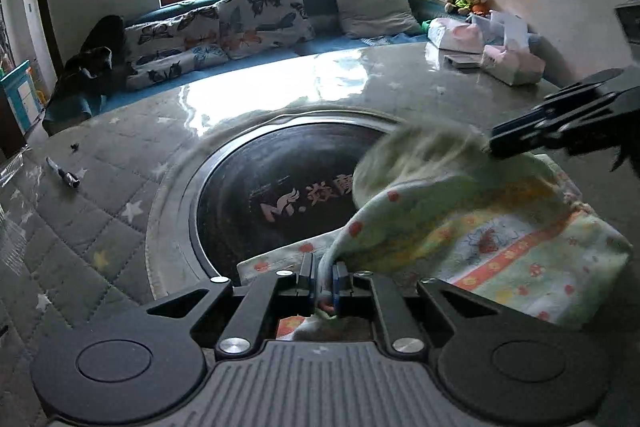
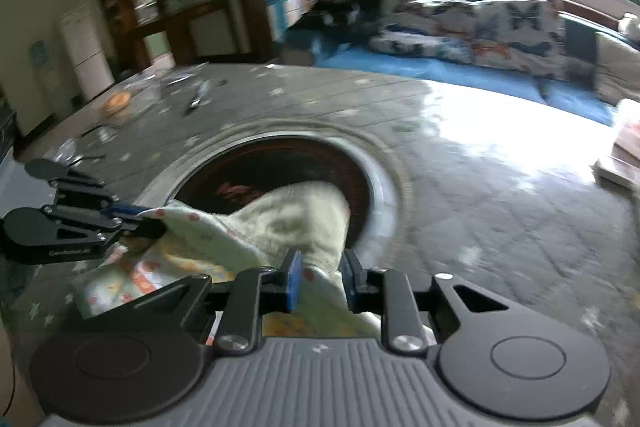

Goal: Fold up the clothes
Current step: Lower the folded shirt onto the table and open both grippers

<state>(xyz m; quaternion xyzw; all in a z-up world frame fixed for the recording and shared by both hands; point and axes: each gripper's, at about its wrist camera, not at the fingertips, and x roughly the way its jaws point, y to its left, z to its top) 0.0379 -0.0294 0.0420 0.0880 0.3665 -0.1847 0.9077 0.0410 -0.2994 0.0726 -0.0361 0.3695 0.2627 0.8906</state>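
A pale green towel-like cloth (image 1: 500, 227) with orange dots and a cartoon print lies half folded at the near edge of the round table (image 1: 100, 219). One fold is lifted and arches over the dark glass disc (image 1: 260, 187) in the table's middle. My left gripper (image 1: 323, 279) is shut on one corner of the lifted fold; in the right wrist view it (image 2: 140, 217) comes in from the left. My right gripper (image 2: 320, 279) has a thick bunch of the cloth (image 2: 280, 219) between its blue pads, which stand apart. In the left wrist view the right gripper (image 1: 490, 145) reaches in from the right.
Tissue packs (image 1: 512, 63) and a flat phone-like thing (image 1: 462, 61) sit at the table's far right. A small pen-like tool (image 1: 64, 173) lies far left. Behind the table runs a blue bench with butterfly cushions (image 1: 240, 23). Small clutter (image 2: 120, 101) lies on the table's far left.
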